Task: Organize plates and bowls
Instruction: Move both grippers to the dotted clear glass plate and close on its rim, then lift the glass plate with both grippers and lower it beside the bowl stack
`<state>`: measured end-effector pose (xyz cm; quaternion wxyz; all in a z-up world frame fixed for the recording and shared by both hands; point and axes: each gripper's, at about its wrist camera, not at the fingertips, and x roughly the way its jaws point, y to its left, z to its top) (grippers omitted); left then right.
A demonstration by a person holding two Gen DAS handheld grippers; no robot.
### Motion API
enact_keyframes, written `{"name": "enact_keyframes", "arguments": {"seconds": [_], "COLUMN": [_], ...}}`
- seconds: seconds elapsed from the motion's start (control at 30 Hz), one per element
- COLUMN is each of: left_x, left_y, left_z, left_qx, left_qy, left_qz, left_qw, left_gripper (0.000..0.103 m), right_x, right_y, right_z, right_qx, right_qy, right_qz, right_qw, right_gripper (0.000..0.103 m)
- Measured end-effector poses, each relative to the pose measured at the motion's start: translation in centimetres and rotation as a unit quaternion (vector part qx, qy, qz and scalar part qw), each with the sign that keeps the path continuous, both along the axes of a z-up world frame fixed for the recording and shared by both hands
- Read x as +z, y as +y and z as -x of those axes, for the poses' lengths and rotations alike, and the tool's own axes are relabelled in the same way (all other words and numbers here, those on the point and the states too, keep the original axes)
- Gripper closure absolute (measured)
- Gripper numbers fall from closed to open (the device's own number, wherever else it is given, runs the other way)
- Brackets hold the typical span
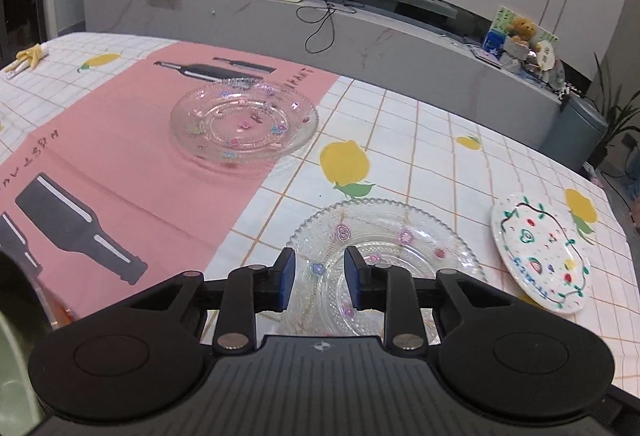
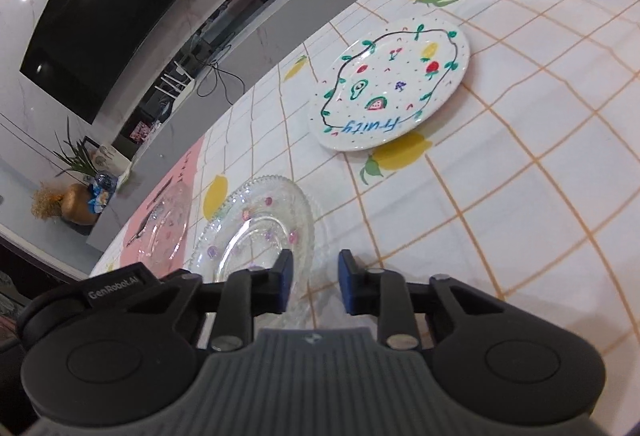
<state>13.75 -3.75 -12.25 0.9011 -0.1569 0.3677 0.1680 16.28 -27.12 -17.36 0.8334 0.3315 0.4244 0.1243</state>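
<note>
Left gripper point(image 1: 319, 278): blue pads parted, nothing clamped, over the near rim of a clear beaded-edge glass plate point(image 1: 404, 236) with flower dots. Right gripper point(image 2: 313, 282): also parted and empty, at the same plate's edge point(image 2: 256, 224). Beyond: glossy white ceramic plate point(image 2: 390, 88), painted fruit, lettered "Fruity". Farther left, ribbed glass bowl point(image 1: 244, 122) on the pink cloth point(image 1: 120, 156). Checked lemon-print tablecloth point(image 2: 520, 196) underneath.

- A glass plate point(image 1: 384, 252) lies at the near edge of the table point(image 1: 440, 140).
- A glass bowl point(image 1: 244, 120) sits farther back, to its left.
- A painted plate point(image 1: 542, 256) lies right of the glass plate.
</note>
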Motion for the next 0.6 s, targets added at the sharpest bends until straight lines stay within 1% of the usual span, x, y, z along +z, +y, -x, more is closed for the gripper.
{"name": "enact_keyframes", "arguments": {"seconds": [0.1, 0.2, 0.27, 0.33, 0.37, 0.4, 0.43, 0.5, 0.6], "left_x": [-0.6, -1.0, -1.2, -1.3, -1.4, -1.5, -1.5, -1.4, -1.2], "left_y": [0.3, 0.4, 0.4, 0.4, 0.5, 0.6, 0.5, 0.3, 0.2], "left_z": [-0.4, -0.6, -0.7, -0.9, -1.0, -1.0, -1.1, -1.0, -0.7], "left_qx": [0.0, -0.002, -0.005, -0.01, -0.014, -0.019, -0.021, -0.026, -0.031], "left_qy": [-0.004, -0.008, -0.009, -0.008, -0.006, -0.005, -0.004, -0.001, -0.007], "left_qz": [0.01, 0.029, 0.034, 0.038, 0.05, 0.062, 0.066, 0.064, 0.061], "left_qw": [0.9999, 0.9995, 0.9993, 0.9992, 0.9986, 0.9979, 0.9976, 0.9976, 0.9976], "left_gripper": [0.078, 0.083, 0.088, 0.098, 0.1, 0.101, 0.102, 0.102, 0.102], "right_x": [-0.2, -0.5, -0.9, -1.2, -1.3, -1.4, -1.5, -1.5, -1.0], "right_y": [0.1, 0.2, 0.2, 0.0, -0.1, -0.3, -0.4, -0.6, -0.8], "right_z": [-0.3, -0.5, -0.5, -0.7, -0.7, -0.7, -0.7, -0.6, -0.3], "right_qx": [0.005, 0.009, 0.008, 0.004, 0.002, 0.001, 0.001, -0.003, -0.012], "right_qy": [-0.006, -0.008, -0.005, -0.003, -0.001, 0.002, 0.005, 0.011, 0.009], "right_qz": [-0.002, -0.008, -0.018, -0.029, -0.036, -0.043, -0.048, -0.051, -0.037], "right_qw": [1.0, 1.0, 1.0, 1.0, 0.999, 0.999, 0.999, 0.999, 0.999], "right_gripper": [0.082, 0.091, 0.096, 0.098, 0.098, 0.099, 0.1, 0.1, 0.1]}}
